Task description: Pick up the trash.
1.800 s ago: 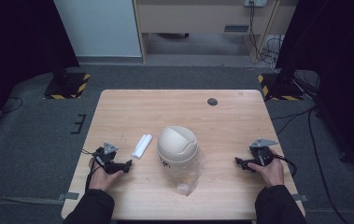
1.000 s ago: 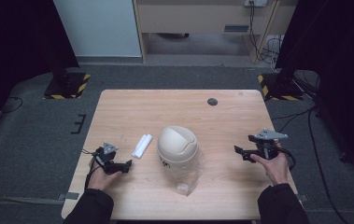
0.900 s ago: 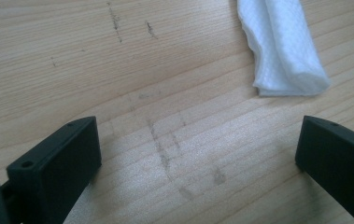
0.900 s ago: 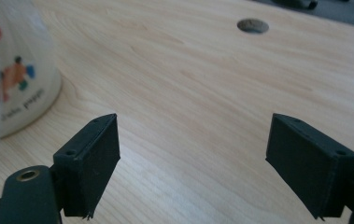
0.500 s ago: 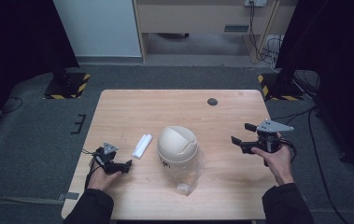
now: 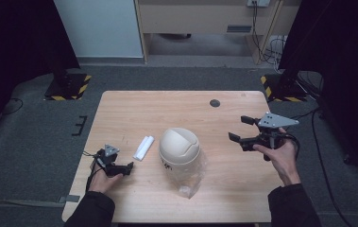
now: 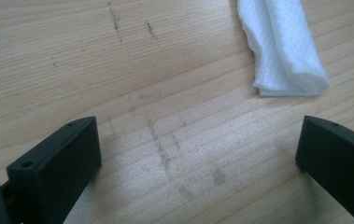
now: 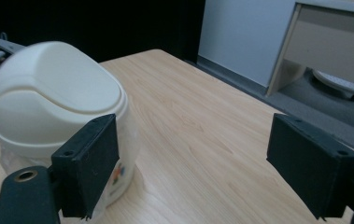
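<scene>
A cream domed desktop bin (image 6: 179,150) with a swing lid stands mid-table, a clear bag liner (image 6: 191,182) spilling out at its front. A folded white tissue (image 6: 143,147) lies just left of it. My left gripper (image 6: 128,167) rests low on the table at the front left, open, with the tissue (image 7: 282,49) ahead and to the right of its jaws. My right gripper (image 6: 241,128) hovers above the table right of the bin, open and empty, pointing left toward the bin (image 8: 58,116).
A small dark round disc (image 6: 215,103) lies near the table's far edge (image 6: 181,91). Beyond the table are a grey floor, a white panel and a wooden cabinet (image 8: 333,42). Bare wood (image 6: 233,189) spreads across the front right.
My right gripper has risen off the table and moved away from the person toward the far side, its jaws spreading wider. The left gripper, bin and tissue have stayed put.
</scene>
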`<control>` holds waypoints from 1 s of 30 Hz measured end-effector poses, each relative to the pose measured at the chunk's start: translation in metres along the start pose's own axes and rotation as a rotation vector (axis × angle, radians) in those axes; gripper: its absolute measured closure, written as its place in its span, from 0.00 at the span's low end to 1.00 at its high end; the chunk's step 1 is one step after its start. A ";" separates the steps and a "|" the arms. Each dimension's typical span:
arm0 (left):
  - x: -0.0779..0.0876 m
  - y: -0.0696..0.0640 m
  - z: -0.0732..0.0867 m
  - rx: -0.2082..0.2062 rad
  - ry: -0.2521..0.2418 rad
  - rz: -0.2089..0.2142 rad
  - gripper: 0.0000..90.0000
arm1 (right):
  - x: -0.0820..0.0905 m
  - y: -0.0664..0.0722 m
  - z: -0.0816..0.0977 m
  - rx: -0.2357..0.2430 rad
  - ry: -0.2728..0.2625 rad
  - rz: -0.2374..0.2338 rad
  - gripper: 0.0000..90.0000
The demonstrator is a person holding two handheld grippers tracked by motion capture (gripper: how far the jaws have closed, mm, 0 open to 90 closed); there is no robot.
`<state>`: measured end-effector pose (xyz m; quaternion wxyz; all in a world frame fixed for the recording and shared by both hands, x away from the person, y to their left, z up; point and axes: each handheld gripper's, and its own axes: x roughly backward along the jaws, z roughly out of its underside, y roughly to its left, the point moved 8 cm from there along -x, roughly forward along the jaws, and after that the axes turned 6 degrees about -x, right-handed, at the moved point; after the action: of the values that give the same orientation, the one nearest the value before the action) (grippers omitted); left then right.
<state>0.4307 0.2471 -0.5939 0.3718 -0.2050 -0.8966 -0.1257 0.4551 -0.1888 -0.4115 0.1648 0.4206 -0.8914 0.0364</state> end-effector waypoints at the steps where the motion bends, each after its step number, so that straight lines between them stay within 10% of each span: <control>1: 0.000 0.000 0.000 0.000 0.000 0.000 0.00 | -0.001 0.002 -0.002 0.002 -0.005 -0.008 0.19; 30: 0.000 0.000 0.000 0.000 0.000 0.000 0.00 | -0.056 0.073 -0.019 0.035 0.003 -0.282 0.23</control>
<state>0.4307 0.2471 -0.5939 0.3718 -0.2050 -0.8966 -0.1258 0.4377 -0.0963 -0.4067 0.1622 0.5446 -0.8223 0.0292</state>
